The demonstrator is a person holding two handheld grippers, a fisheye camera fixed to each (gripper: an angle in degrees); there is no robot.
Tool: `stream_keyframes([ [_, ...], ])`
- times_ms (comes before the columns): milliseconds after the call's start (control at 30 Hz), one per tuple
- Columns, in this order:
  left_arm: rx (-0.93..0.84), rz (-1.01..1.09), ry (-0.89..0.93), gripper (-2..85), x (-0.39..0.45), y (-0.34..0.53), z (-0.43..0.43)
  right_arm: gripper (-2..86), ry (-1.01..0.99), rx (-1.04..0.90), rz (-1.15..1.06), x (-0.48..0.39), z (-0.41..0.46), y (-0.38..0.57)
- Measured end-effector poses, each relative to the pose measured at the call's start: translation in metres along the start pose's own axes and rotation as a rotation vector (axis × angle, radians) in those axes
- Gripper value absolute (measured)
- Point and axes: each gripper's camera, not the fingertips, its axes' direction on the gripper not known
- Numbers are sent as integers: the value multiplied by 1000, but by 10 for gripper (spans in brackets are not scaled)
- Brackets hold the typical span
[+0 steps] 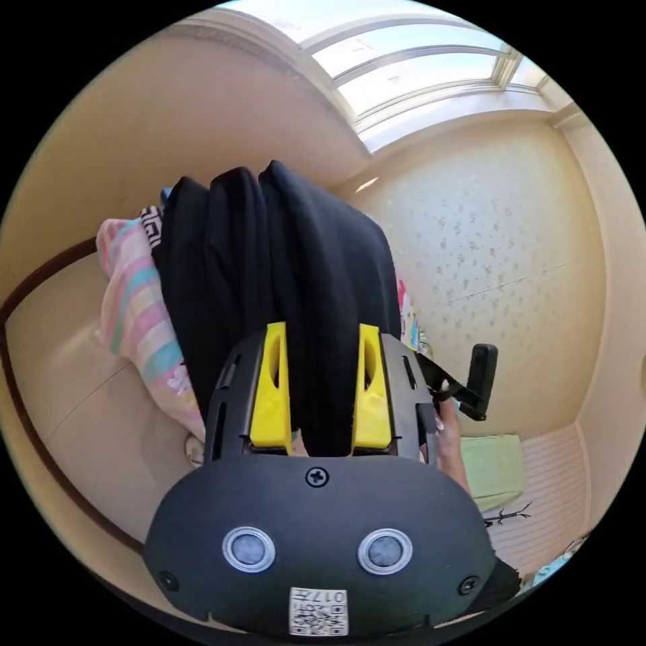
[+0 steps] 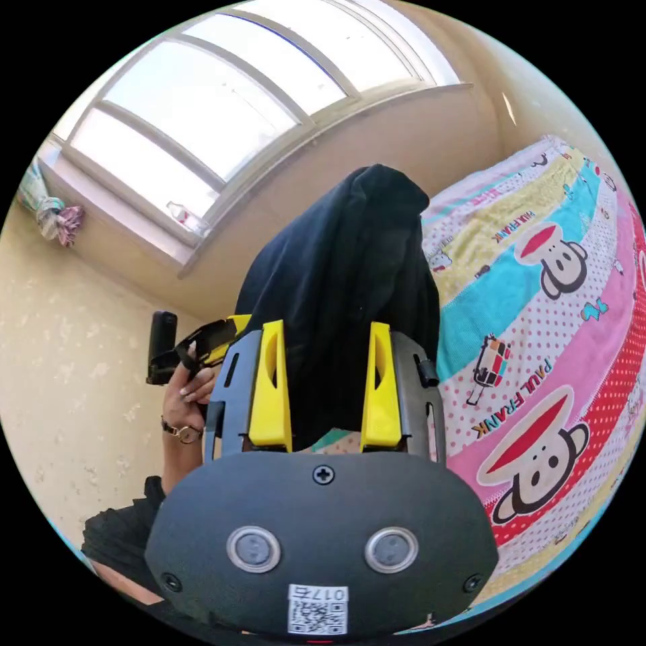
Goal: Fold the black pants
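Observation:
The black pants (image 1: 289,256) rise in thick bunched folds from between the yellow jaws of my left gripper (image 1: 321,330), which is shut on them. In the right gripper view the same black pants (image 2: 350,269) hang as a dark bundle gripped by my right gripper (image 2: 325,326), held up in front of the bed. The right gripper (image 1: 471,383), with a hand on it, shows in the left gripper view just right of the pants. The left gripper (image 2: 195,350) and the hand holding it appear left of the pants in the right gripper view.
A bed sheet (image 2: 538,323) with a bright cartoon print lies to the right. A pastel striped cloth (image 1: 134,303) sits behind the pants beside a beige padded panel (image 1: 67,377). A green cloth (image 1: 491,471) lies low at right. A large window (image 2: 202,101) is overhead.

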Motion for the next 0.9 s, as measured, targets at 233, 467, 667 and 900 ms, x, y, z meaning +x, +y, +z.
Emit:
stream_keyframes([
  [233,128,89,49,144,-1,20,23,189,-120,150,73,11,-4,27],
  [467,230,197,-31,149,-2,132,11,153,-297,152,30,50,-60,112],
  [667,-24,196,-25,63,3,238,88,199,-121,-151,28,105,-71,326],
  [900,-368,696,-186,37,190,275,250,134,-180,128,543,153,-195,608],
])
